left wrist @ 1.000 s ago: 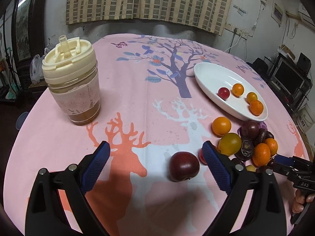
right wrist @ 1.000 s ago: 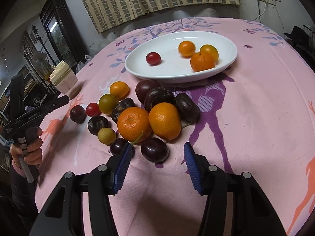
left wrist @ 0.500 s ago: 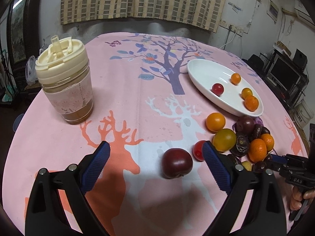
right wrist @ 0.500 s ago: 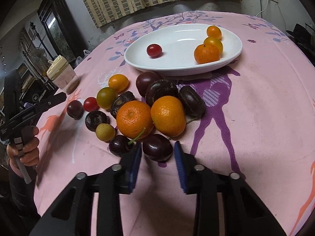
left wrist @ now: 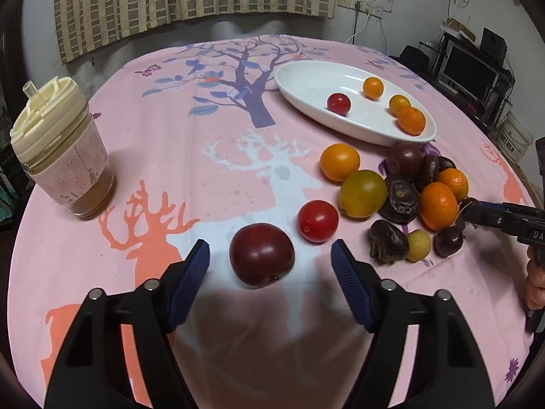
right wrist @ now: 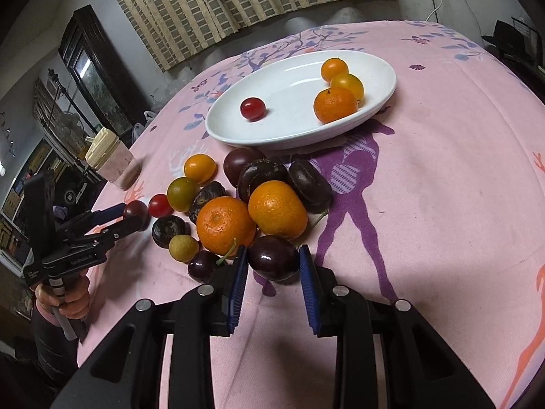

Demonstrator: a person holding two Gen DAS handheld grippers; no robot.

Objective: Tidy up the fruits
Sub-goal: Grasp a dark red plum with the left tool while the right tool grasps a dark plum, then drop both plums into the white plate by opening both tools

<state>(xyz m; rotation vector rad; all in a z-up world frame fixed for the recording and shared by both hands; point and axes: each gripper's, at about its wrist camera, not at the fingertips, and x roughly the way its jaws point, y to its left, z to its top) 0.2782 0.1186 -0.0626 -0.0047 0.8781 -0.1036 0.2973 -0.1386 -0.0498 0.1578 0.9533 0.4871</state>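
Right claw (right wrist: 272,259) stands narrow, pads flanking a dark plum (right wrist: 272,261) at the pile's near edge, not visibly gripping. Left claw (left wrist: 270,259) wide, red plum (left wrist: 261,254) between. White dish (right wrist: 381,102) lies beyond, presumably the destination.

Left gripper (left wrist: 270,262): low over the table, pointing forward, jaws spread wide.
Left fingers (left wrist: 189,281): blue ribbed pads; a dark red plum (left wrist: 261,255) sits between the tips, a gap on each side.
Left hand (right wrist: 66,298): wrapped round the grip from below, seen in the right wrist view.
Right gripper (right wrist: 272,267): low, jaws narrowed round a dark cherry (right wrist: 273,261).
Right fingers (right wrist: 238,283): pads just beside the cherry's flanks; contact cannot be told.
Right hand (left wrist: 535,281): only partly seen at the frame edge, on the handle.
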